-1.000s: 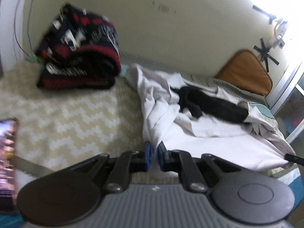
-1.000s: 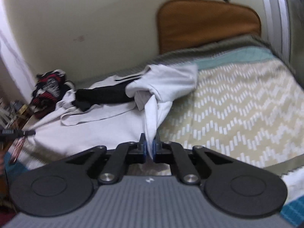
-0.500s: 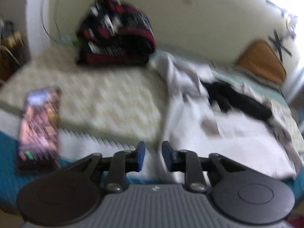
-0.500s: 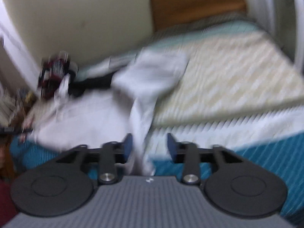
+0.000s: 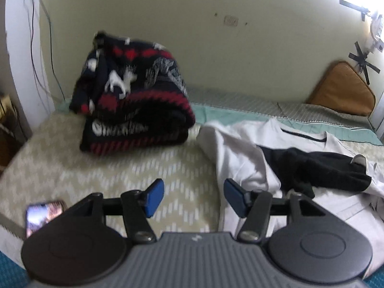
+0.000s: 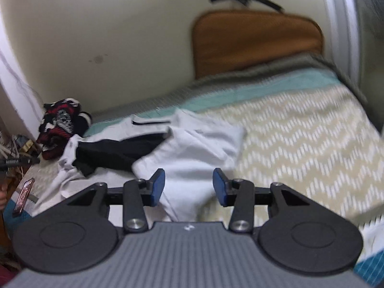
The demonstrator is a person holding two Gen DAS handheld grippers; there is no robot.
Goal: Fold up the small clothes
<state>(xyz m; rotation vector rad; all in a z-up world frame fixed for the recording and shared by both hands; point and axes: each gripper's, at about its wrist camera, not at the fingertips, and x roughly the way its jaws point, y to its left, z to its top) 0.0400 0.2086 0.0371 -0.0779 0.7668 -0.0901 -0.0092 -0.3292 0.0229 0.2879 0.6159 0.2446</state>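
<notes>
A white garment (image 5: 242, 153) lies crumpled on the bed with a black garment (image 5: 319, 170) on top of it. My left gripper (image 5: 193, 198) is open and empty, just left of the white garment's near edge. In the right wrist view the white garment (image 6: 192, 158) and the black garment (image 6: 115, 154) lie ahead. My right gripper (image 6: 189, 187) is open, with a fold of the white cloth lying between and below the blue pads (image 6: 219, 187), not gripped.
A folded dark red-patterned sweater (image 5: 134, 105) sits at the back left of the bed (image 5: 120, 172). A phone (image 5: 40, 216) lies at the near left edge. An orange cushion (image 6: 256, 40) leans on the wall. The other gripper's tip (image 6: 16, 162) shows at far left.
Both grippers were shut on the white garment's edges one second ago; both have opened wide and let go. The cloth has dropped onto the bed.
</notes>
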